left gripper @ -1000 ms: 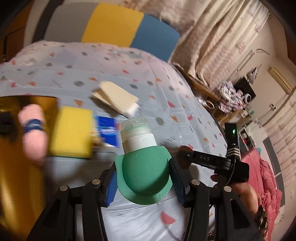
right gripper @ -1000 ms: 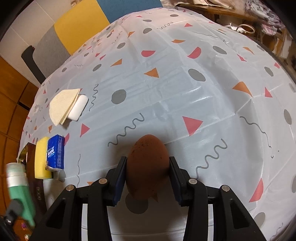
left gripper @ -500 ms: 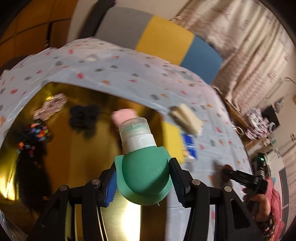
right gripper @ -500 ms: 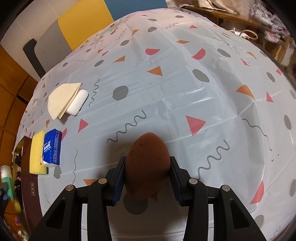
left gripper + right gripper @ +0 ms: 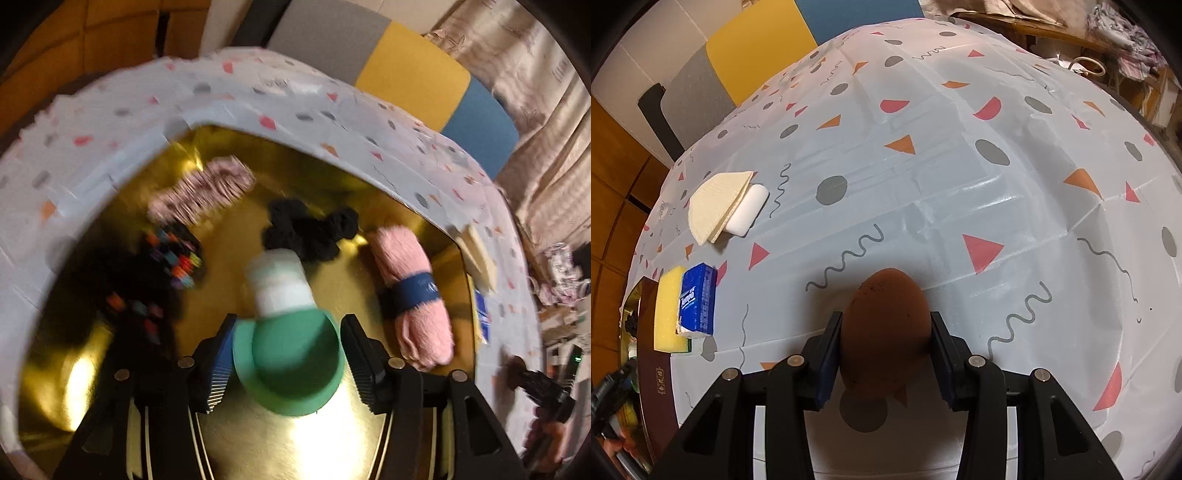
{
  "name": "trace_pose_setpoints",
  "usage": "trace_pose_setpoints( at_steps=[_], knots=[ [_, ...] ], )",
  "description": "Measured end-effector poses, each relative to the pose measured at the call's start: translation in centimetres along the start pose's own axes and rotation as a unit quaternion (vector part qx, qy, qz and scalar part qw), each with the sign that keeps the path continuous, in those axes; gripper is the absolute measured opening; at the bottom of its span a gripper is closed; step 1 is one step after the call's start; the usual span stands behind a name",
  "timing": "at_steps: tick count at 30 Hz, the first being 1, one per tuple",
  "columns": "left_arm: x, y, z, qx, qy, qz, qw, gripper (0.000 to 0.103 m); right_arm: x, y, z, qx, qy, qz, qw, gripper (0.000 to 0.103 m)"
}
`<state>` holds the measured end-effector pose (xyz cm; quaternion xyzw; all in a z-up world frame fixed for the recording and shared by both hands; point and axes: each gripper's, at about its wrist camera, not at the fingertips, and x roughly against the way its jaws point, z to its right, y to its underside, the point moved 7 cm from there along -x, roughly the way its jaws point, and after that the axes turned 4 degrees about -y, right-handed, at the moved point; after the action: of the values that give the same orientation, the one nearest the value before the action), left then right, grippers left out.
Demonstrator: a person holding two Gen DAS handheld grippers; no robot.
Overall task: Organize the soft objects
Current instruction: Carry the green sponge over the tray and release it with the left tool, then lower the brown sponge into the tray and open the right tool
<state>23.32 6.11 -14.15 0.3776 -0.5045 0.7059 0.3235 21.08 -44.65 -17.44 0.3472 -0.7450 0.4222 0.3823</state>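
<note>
With the left tool (image 5: 286,354) over the gold tray (image 5: 258,443), its jaws sit either side of a green squeeze bottle (image 5: 291,354) with a white cap. Frame is blurred, and I can't tell if they're clamped or just letting go.

Already in the tray, ahead of that tool: pink yarn skein (image 5: 410,295) off to its right, black scrunchie (image 5: 310,232) straight ahead, pink-patterned scrunchie (image 5: 201,192) and a dark multicoloured fabric piece (image 5: 162,273) to its left.

Right tool (image 5: 884,332) is clamped on a brown egg-shaped sponge (image 5: 886,325), held above the counter (image 5: 960,166).

Still out on the counter, left of the right tool: yellow sponge (image 5: 666,310) touching a blue tissue pack (image 5: 696,299), right at the tray edge. Further ahead-left, cream folded cloth (image 5: 716,205) overlapping a white block (image 5: 748,214).

Judgement: roughly half done. Two items in hand, four left outside.
</note>
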Motion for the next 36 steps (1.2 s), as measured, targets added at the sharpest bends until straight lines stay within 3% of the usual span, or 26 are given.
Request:
trace_pose_setpoints(
  at_steps=[1, 3, 5, 12, 20, 25, 29, 36],
  knots=[
    [0.2, -0.2, -0.2, -0.003, -0.013, 0.005, 0.9999, 0.068, 0.0, 0.0, 0.0, 0.001, 0.001, 0.000, 1.000, 0.045],
    [0.9, -0.3, -0.3, -0.001, -0.016, 0.015, 0.9998, 0.069, 0.0, 0.0, -0.1, 0.003, 0.001, 0.002, 1.000, 0.046],
    [1.9, 0.0, -0.2, 0.005, 0.005, 0.030, 0.9995, 0.069, -0.1, 0.0, -0.3, 0.008, 0.000, 0.003, 1.000, 0.050],
    [4.5, 1.7, 1.3, 0.000, 0.059, 0.055, 0.9968, 0.069, -0.4, 0.2, -1.2, 0.043, 0.018, 0.007, 0.999, 0.051],
    [7.0, 3.7, 3.8, -0.058, 0.090, 0.087, 0.9904, 0.069, 0.7, 0.4, -2.2, 0.054, 0.001, 0.032, 0.998, 0.045],
    [8.0, 4.7, 4.6, -0.093, 0.108, 0.099, 0.9848, 0.069, 1.6, 2.0, -5.2, 0.077, -0.040, 0.052, 0.995, 0.045],
    [8.7, 5.3, 4.7, -0.112, 0.111, 0.113, 0.9810, 0.069, 1.9, 4.2, -8.5, 0.093, -0.069, 0.040, 0.992, 0.045],
    [8.9, 6.7, 3.5, -0.084, 0.123, 0.110, 0.9827, 0.069, 3.2, 7.2, -18.5, 0.187, -0.125, 0.021, 0.974, 0.045]
  ],
)
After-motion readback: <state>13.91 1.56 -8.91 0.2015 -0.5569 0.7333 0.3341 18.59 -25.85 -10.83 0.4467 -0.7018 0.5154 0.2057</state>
